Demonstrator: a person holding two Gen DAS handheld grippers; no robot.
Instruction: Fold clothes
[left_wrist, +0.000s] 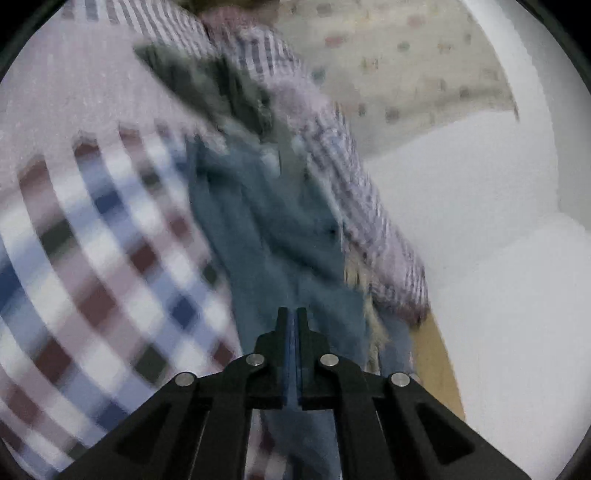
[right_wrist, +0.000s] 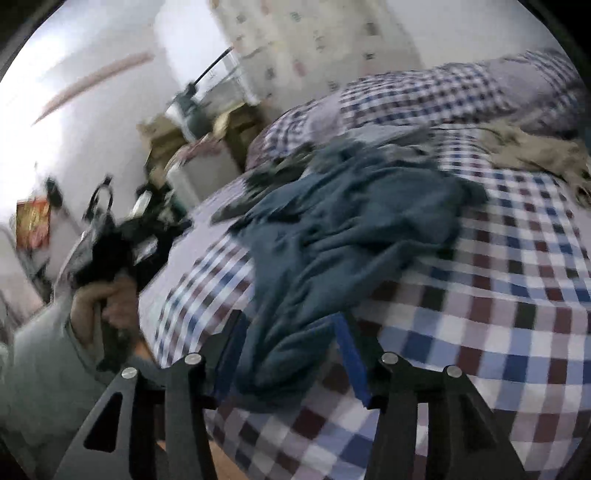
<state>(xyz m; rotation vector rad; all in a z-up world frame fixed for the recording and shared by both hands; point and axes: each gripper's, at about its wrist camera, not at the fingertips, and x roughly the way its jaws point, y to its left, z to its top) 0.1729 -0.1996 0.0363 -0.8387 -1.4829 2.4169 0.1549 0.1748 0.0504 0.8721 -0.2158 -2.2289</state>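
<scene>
A crumpled blue-grey garment (right_wrist: 351, 229) lies on the checked bedsheet (right_wrist: 498, 314), and its lower end hangs over the bed's edge. That end sits between the spread fingers of my open right gripper (right_wrist: 291, 332). In the left wrist view the same blue garment (left_wrist: 273, 229) runs from under my left gripper (left_wrist: 291, 314) up along the bed edge. The left gripper's jaws are pressed together, and no cloth shows between the pads. The left gripper (right_wrist: 122, 236) also appears blurred at the bedside, held by a hand (right_wrist: 96, 302).
A dark green garment (left_wrist: 207, 85) and a striped cover (left_wrist: 343, 173) lie beyond the blue one. A tan garment (right_wrist: 535, 151) rests at the bed's far right. Wooden floor (left_wrist: 432, 354) shows beside the bed. Cluttered furniture (right_wrist: 192, 122) stands against the wall.
</scene>
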